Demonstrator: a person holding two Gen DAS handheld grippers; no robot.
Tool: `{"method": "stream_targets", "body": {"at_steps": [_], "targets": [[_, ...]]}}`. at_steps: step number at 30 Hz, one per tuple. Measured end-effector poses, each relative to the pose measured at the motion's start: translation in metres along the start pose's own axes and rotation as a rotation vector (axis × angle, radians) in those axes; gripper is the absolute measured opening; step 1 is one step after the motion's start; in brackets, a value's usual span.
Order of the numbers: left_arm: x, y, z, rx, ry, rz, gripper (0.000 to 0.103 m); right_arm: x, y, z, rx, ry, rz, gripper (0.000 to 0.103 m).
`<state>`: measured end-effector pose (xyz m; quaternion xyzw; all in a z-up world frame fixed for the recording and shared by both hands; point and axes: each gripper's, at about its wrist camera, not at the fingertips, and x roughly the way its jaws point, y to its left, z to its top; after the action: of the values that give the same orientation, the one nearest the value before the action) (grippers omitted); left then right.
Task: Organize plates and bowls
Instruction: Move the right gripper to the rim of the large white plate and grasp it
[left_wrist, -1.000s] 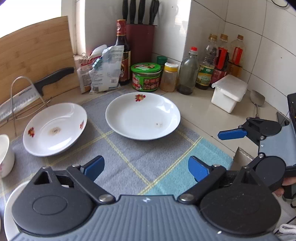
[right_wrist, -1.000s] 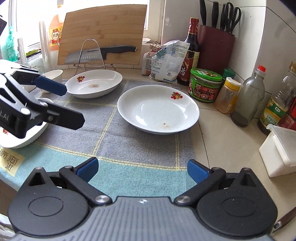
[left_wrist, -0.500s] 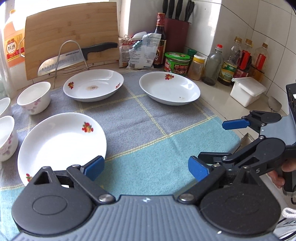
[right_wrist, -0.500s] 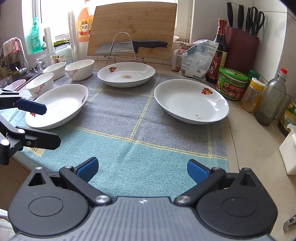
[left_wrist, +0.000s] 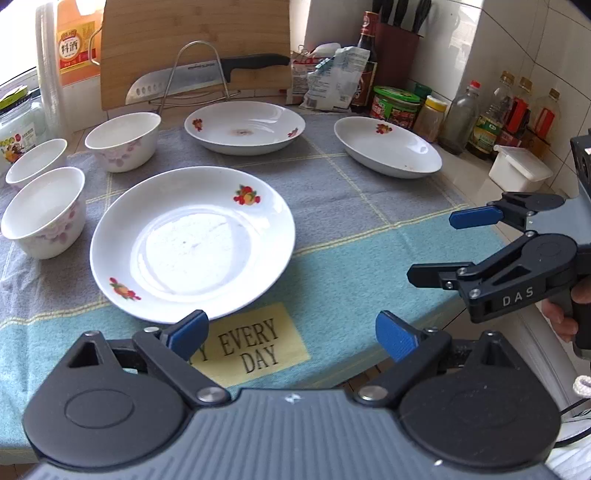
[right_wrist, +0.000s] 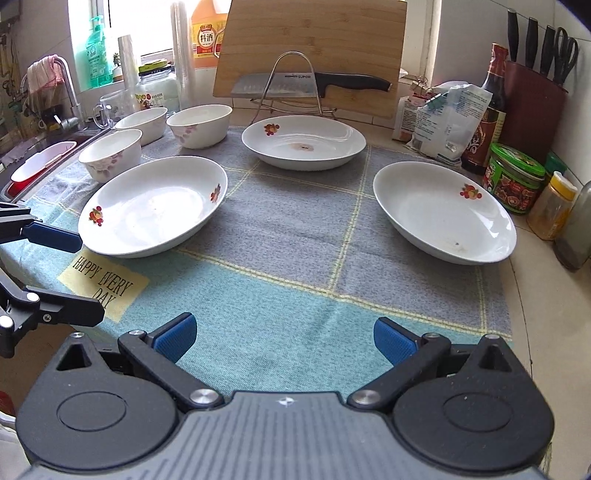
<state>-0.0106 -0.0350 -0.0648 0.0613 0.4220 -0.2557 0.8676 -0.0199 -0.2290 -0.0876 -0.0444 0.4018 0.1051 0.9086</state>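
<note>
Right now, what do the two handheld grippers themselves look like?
Both match: grey ribbed body, black linkage arms with round black discs and silver pivot pins, blue pads on the fingers. The left gripper and right gripper look alike. The right one carries white "DAS" lettering, and a bare hand grips its handle; no sleeve visible.

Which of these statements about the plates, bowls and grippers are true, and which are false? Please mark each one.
1. Three plates lie on the cloth. True: near plate, back plate, right plate.
2. The plates are stacked. False: they lie apart.
3. The left gripper holds the near plate. False: it is open and empty, though one fingertip overlaps the rim in this view.
4. The right gripper is open. True.
5. There are four bowls. False: three bowls.
6. A knife rests on a rack. True.
</note>
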Motion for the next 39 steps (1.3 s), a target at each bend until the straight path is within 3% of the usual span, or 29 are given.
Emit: {"method": "stream_targets", "body": {"at_steps": [14,24,39], "targets": [[0.009,0.068,-0.015,-0.014,0.061,0.064,0.097,0.030,0.033,0.033,-0.026,0.025,0.006,0.103],[0.032,0.087,-0.012,0.107,0.078,0.069,0.101,0.044,0.045,0.046,-0.023,0.054,-0.026,0.103],[0.045,0.101,0.002,0.262,0.032,-0.060,0.103,0.064,0.053,0.072,0.010,0.074,-0.046,0.103]]}}
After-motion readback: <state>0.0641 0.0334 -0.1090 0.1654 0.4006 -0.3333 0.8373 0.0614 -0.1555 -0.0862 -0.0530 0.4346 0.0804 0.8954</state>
